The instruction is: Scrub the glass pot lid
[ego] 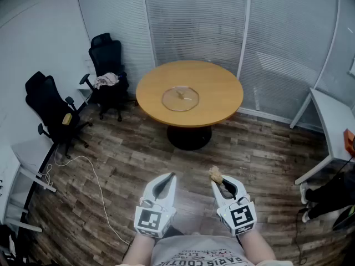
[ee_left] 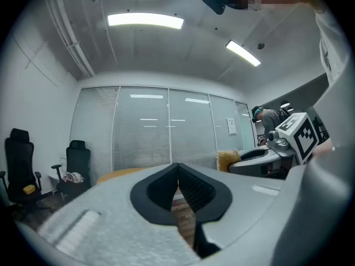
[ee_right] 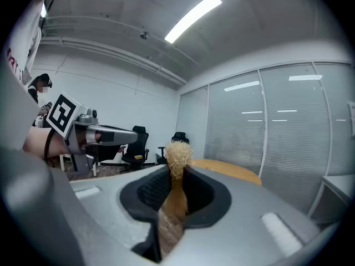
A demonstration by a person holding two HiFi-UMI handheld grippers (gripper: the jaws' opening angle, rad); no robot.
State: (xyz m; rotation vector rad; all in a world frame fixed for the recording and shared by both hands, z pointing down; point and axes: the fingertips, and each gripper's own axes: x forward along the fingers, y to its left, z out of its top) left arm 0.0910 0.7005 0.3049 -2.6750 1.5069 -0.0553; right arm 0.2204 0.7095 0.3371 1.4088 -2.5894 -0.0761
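Observation:
The glass pot lid (ego: pixel 180 98) lies flat on the round wooden table (ego: pixel 222 90), well ahead of both grippers. My right gripper (ego: pixel 218 180) is shut on a scrub brush (ee_right: pixel 177 170) with a wooden handle and a pale bristle tuft (ego: pixel 215 174) sticking out past the jaws. My left gripper (ego: pixel 166 183) is shut with nothing between its jaws; in the left gripper view its jaws (ee_left: pixel 178 188) meet at the tips. Both grippers hang close to my body above the wood floor, side by side, some way short of the table.
Two black office chairs (ego: pixel 52 111) (ego: pixel 109 73) stand at the left, one with cloth on its seat. A white cable (ego: pixel 89 176) trails across the floor. White desks (ego: pixel 333 126) sit at the right and lower left. Frosted glass walls (ego: pixel 199 21) close the room behind the table.

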